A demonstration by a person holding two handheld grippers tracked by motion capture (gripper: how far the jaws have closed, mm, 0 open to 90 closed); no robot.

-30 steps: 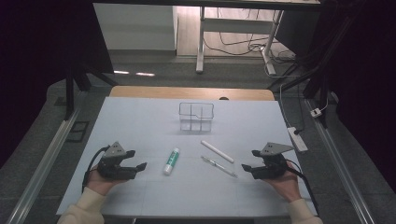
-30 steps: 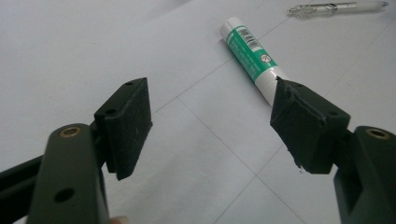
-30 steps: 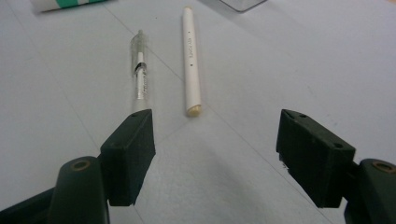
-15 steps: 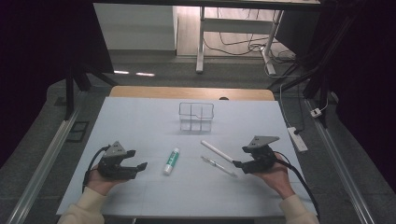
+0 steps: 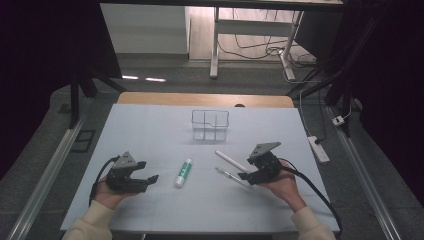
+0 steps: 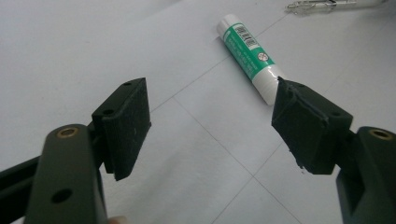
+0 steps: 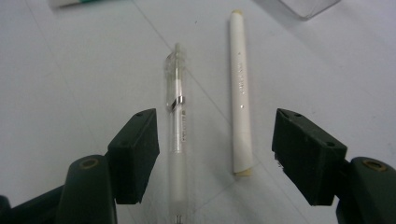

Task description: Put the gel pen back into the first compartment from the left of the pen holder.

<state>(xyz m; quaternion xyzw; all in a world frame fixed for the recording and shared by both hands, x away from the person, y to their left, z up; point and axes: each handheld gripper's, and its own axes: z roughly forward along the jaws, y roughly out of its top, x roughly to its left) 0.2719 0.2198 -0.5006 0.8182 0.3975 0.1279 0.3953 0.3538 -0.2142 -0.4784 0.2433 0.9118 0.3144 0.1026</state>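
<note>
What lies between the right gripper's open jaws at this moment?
In the right gripper view, two things lie side by side between the jaws of the right gripper: a clear pen and a white stick, both on the table.

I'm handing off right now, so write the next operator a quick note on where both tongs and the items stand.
Left tongs: open, holding nothing, low over the table, pointed at the green glue stick.
Right tongs: open, holding nothing, with the clear pen and white stick lying side by side ahead between the jaws.
The wire basket sits at the far middle of the table with nothing visible in it.
Done: nothing picked up.
Left: probably grasp the pen first, then move all three items, likely to the basket.
</note>
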